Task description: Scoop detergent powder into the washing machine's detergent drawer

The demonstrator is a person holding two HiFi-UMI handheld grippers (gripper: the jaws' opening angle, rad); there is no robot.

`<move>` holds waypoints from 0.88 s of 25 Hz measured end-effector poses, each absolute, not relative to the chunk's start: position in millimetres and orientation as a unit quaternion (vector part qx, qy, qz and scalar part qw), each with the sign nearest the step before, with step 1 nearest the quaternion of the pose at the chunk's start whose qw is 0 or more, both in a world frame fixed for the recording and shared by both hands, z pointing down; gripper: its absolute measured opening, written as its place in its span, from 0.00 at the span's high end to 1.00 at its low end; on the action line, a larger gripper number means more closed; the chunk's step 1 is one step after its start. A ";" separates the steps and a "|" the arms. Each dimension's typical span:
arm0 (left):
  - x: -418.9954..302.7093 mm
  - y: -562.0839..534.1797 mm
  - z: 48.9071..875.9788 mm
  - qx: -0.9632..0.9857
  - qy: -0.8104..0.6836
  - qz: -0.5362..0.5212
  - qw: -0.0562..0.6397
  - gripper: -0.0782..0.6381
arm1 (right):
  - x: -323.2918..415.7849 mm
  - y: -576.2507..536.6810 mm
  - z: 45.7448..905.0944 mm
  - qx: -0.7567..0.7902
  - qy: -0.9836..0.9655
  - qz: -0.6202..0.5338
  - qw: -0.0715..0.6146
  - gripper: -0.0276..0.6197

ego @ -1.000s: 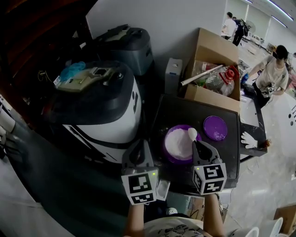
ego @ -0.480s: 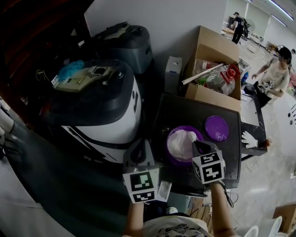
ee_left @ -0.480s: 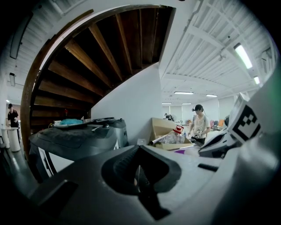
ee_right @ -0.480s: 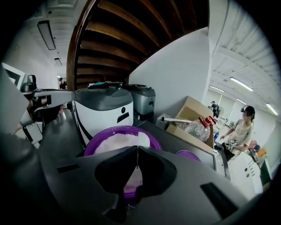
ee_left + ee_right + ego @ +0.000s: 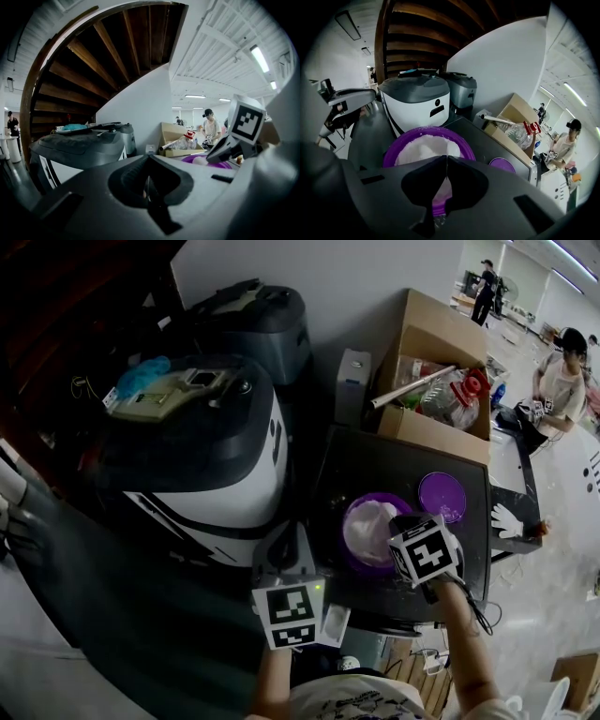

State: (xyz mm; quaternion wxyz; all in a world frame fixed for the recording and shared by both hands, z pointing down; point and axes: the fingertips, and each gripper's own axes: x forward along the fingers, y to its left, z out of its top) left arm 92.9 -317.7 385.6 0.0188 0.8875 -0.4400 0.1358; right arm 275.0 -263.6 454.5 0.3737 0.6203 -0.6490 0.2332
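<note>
Right gripper (image 5: 446,159): jaws pressed together on a thin pale sliver at the seam, likely the handle of the scoop (image 5: 446,169). Bowl end not clearly seen, apparently down in the powder (image 5: 423,144). Left gripper (image 5: 148,161): jaws together, nothing between. Sits at the near edge between washing machine (image 5: 202,451) and black table (image 5: 375,460), apart from the purple tub (image 5: 392,154).

Powder in the tub, on the table, right of the machine. Detergent drawer not identifiable in any view, so can't confirm open.

Risks:
- thin handle twisting in the grip → scoop rolls, powder dumped on the table
- overfilled scoop → spill over the gap on the carry to the machine
- tub not steadied → slides or tips when the scoop digs in
- drawer shut or not located → stall with a loaded scoop

Counts: 2 grippers, 1 scoop, 1 tub, 1 purple lid (image 5: 442,497) off and lying beside the tub, 2 machines (second, grey machine (image 5: 258,329) behind), 1 cardboard box (image 5: 436,338), 2 people (image 5: 561,381) in the background.
</note>
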 end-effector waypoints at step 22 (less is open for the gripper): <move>89.3 -319.6 388.9 0.888 -0.438 0.138 0.023 0.89 | 267.6 -274.2 466.8 0.589 -0.646 0.218 0.434 0.93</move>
